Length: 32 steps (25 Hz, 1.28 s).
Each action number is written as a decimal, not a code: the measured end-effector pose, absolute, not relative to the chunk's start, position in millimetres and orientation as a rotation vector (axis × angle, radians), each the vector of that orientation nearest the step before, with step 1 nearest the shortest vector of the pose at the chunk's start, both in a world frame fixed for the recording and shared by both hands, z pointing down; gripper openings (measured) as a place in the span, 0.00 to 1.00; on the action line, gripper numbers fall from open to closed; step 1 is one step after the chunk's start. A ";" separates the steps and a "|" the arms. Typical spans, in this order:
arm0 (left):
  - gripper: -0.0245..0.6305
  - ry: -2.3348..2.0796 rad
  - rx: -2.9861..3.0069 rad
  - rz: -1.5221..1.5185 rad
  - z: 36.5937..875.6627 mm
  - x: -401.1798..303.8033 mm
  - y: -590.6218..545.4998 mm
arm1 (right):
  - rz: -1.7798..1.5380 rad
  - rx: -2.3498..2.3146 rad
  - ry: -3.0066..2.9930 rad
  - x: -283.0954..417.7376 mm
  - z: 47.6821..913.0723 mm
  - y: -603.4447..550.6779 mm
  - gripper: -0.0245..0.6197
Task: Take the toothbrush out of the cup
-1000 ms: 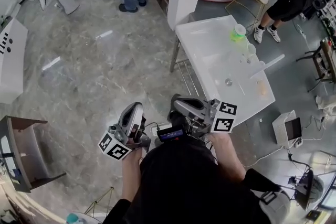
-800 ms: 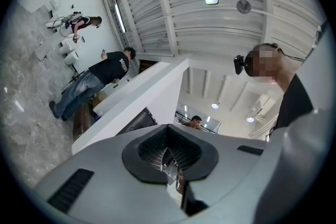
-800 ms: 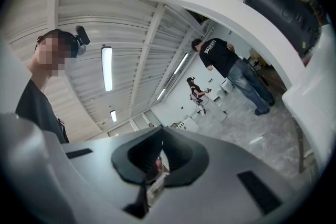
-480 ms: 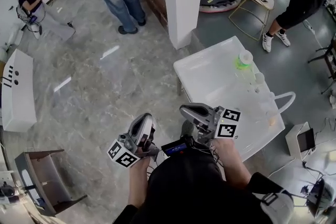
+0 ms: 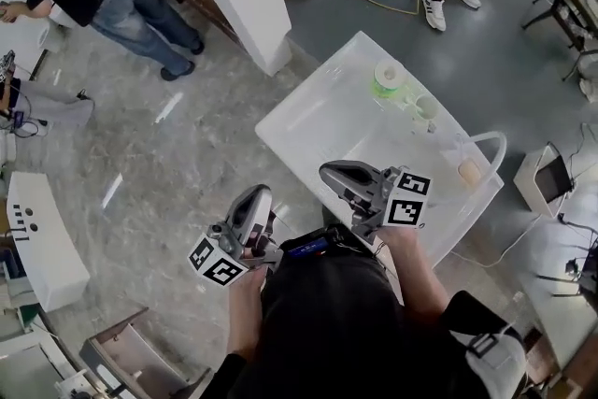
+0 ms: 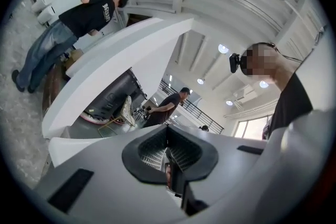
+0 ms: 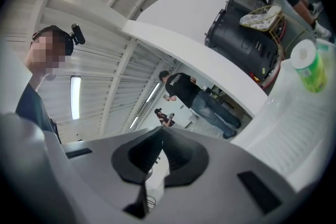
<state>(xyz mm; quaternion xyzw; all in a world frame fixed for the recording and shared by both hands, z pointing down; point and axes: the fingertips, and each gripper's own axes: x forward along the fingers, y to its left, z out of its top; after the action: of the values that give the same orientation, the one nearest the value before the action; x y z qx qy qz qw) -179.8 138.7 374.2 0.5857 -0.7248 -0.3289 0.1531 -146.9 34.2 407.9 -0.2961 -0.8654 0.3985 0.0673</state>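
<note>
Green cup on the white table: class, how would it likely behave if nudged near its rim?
Standing upright and fairly tall, the green cup would probably tip. It looks like light plastic, and the table looks glossy, so a low push might slide it.

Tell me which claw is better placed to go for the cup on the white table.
Right, probably. The right claw shows over the table's near edge, nearer the cup; the left claw hangs over the floor beside the table. Both are shut and empty.
</note>
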 end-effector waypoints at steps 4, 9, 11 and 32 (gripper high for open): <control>0.05 -1.982 1.774 -0.877 366.0 -180.0 104.2 | 1.243 -0.801 -2.681 -139.9 401.1 9.6 0.05; 0.05 -1.864 1.886 -0.807 360.6 -177.5 72.5 | 1.261 -0.684 -2.779 -134.0 396.9 -9.4 0.05; 0.05 -1.817 1.916 -0.793 365.1 -174.4 63.8 | 1.246 -0.641 -2.809 -130.6 397.6 -14.5 0.05; 0.05 -1.068 2.201 -0.839 399.8 -214.2 -12.3 | 1.020 0.436 -2.969 -101.6 392.5 -31.4 0.05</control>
<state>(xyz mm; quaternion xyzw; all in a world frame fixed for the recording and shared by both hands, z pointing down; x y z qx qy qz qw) -214.2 -12.3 399.8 0.8184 -0.3973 -0.3121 0.2740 -101.6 -31.4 392.5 0.1376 -0.9366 0.3218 -0.0142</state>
